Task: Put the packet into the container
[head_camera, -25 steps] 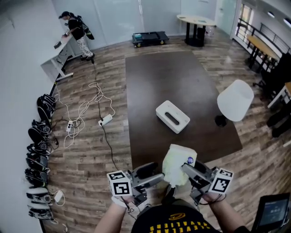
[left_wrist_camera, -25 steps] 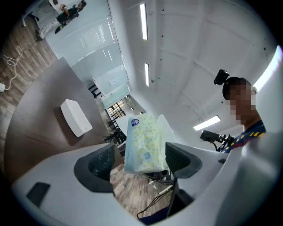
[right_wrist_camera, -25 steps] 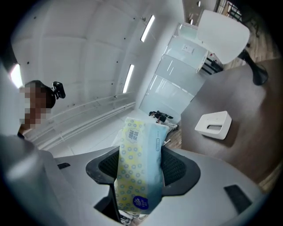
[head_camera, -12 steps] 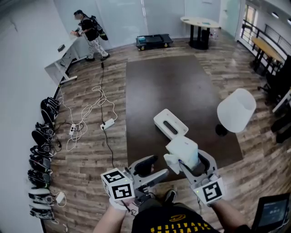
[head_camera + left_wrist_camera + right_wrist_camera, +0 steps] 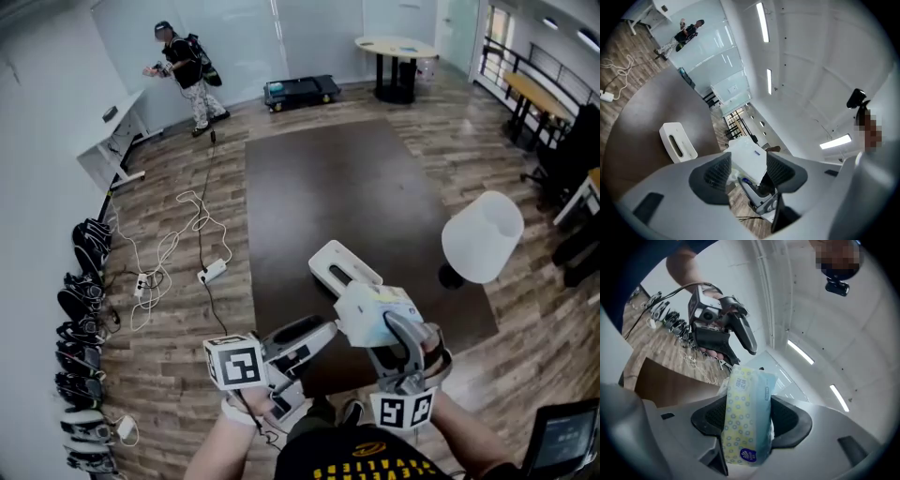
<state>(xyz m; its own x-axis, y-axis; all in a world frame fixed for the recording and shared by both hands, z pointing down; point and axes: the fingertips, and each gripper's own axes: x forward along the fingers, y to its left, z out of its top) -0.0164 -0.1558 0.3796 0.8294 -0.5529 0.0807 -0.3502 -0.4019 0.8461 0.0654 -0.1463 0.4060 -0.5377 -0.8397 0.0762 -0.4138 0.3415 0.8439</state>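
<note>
My right gripper [image 5: 389,330] is shut on the tissue packet [image 5: 370,307], a soft pack with a yellow dotted face [image 5: 744,418] clamped between both pads. It hangs over the near edge of the dark table, just short of the white container [image 5: 339,269], a box with a slot in its top. My left gripper [image 5: 317,339] points at the packet from the left, a little apart from it. Its jaws have just been closing and stand partly open with nothing between the pads. In the left gripper view the packet [image 5: 749,157] shows beyond the jaws, the container [image 5: 677,142] to the left.
The long dark brown table [image 5: 328,187] runs away from me. A white lamp shade [image 5: 483,234] stands at its right edge. Cables and a power strip [image 5: 211,272] lie on the wood floor to the left. A person [image 5: 183,66] stands far back by a desk.
The right gripper has rolled over with the packet and carried it up toward the container. The left gripper has moved along and its jaws have narrowed.
</note>
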